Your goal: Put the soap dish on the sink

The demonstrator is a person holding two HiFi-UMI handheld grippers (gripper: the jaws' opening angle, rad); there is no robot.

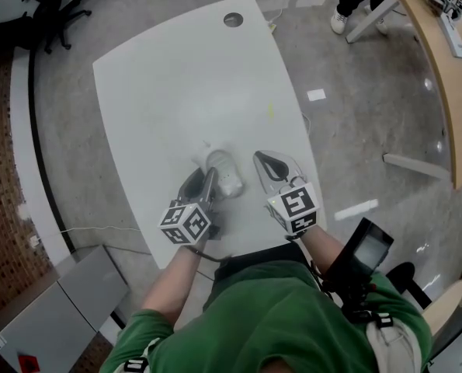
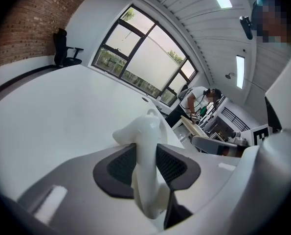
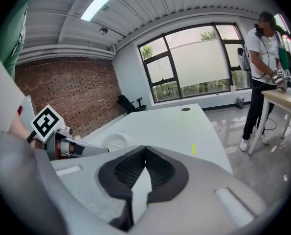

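The soap dish (image 1: 224,173) is a small white moulded piece near the front of the white table (image 1: 176,84). My left gripper (image 1: 207,179) is shut on its left rim. In the left gripper view the dish (image 2: 147,146) stands upright between the black pads (image 2: 121,168), which press on both its sides. My right gripper (image 1: 268,162) lies just right of the dish, shut, with nothing in it. In the right gripper view its pads (image 3: 125,173) meet at the tips (image 3: 145,151), and the dish (image 3: 108,141) shows to the left by the left gripper (image 3: 62,143). No sink is in view.
The table has a cable hole (image 1: 233,19) at its far end and a yellow mark (image 1: 270,112) near the right edge. A black office chair (image 1: 48,10) stands at the far left. A wooden desk (image 1: 448,76) with a person (image 3: 262,67) beside it is at the right.
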